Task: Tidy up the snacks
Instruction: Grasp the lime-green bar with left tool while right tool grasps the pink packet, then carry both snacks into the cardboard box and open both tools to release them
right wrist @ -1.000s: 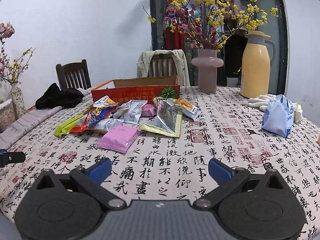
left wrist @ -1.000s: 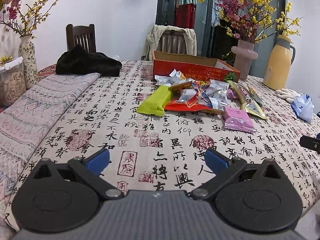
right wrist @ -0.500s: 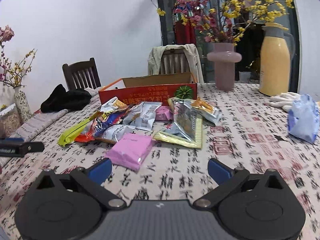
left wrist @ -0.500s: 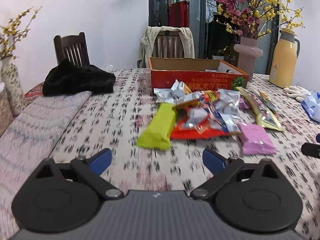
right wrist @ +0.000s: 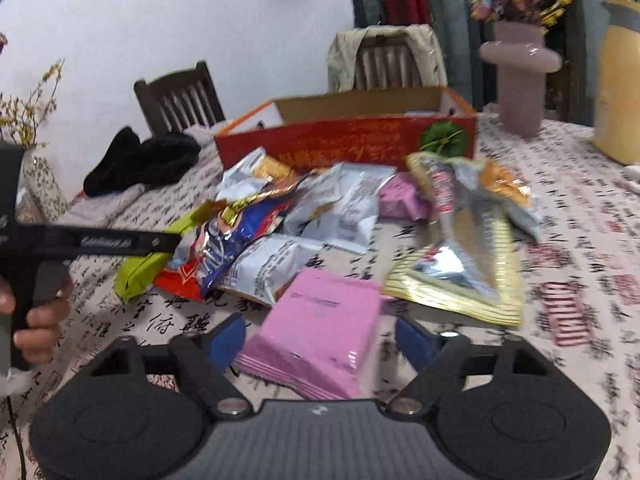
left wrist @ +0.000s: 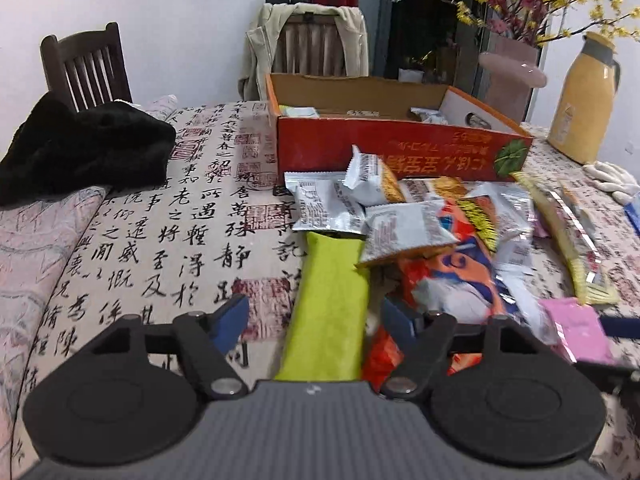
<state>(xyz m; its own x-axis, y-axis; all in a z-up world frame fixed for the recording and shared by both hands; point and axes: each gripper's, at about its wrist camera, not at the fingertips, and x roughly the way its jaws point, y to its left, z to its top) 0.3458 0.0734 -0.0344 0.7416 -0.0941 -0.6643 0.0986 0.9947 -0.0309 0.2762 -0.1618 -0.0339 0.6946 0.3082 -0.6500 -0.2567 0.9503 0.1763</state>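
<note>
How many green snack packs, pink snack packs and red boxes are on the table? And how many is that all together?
Green pack: 1
Pink packs: 2
Red box: 1
Total: 4

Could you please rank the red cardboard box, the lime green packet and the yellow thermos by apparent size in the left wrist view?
1. Red cardboard box.
2. Lime green packet; nearness may inflate it.
3. Yellow thermos, farthest away.
</note>
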